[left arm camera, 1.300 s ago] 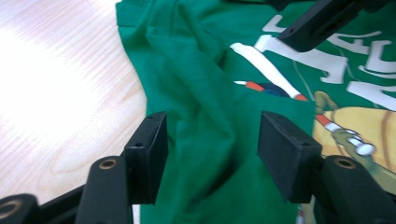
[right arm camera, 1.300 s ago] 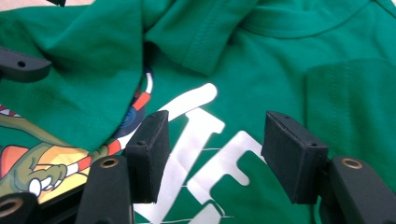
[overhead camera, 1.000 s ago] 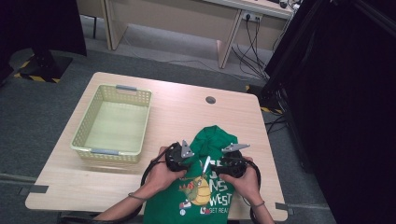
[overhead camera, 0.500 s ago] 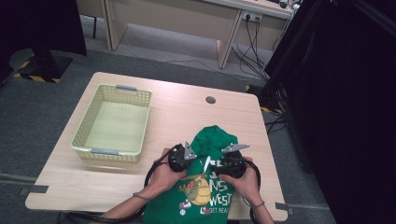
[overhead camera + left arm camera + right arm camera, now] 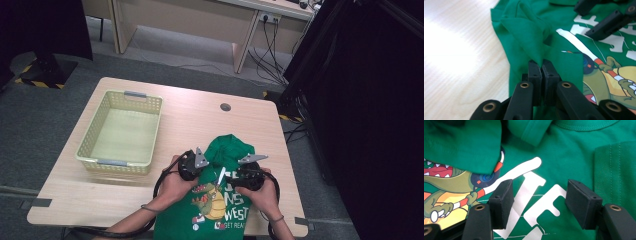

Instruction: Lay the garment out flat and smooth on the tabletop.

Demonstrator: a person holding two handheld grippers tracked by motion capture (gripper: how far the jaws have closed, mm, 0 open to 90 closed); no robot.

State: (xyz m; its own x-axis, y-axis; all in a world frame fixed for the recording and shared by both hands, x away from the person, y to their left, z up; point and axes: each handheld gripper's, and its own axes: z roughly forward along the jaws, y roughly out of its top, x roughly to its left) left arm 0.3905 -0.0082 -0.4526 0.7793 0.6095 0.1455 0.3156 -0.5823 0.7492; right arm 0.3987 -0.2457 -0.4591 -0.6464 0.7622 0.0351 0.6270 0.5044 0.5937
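- High view: A green cotton T-shirt with a cartoon dinosaur print (image 5: 220,195) lies flat at the near edge of the pale wooden tabletop (image 5: 200,115), hem toward the person, while a pale yellow-green lattice plastic basket (image 5: 121,131) stands well apart to its left. The left tongs (image 5: 194,164) sit at the shirt's left sleeve and the right tongs (image 5: 248,172) rest over the chest print.
- Left gripper view: The left tongs (image 5: 543,65) have just closed and are clamped together on a raised fold of the shirt (image 5: 531,32) near its left edge, the cloth peaking up from between the pads.
- Right gripper view: The right tongs (image 5: 540,195) stand apart, hovering over the white lettering of the shirt (image 5: 574,152), with nothing pinched.
- Handling: The fabric looks light, soft and limp, so it will likely sag and drape when lifted; a pinched fold or hemmed edge such as a sleeve or shoulder seems the surest hold.
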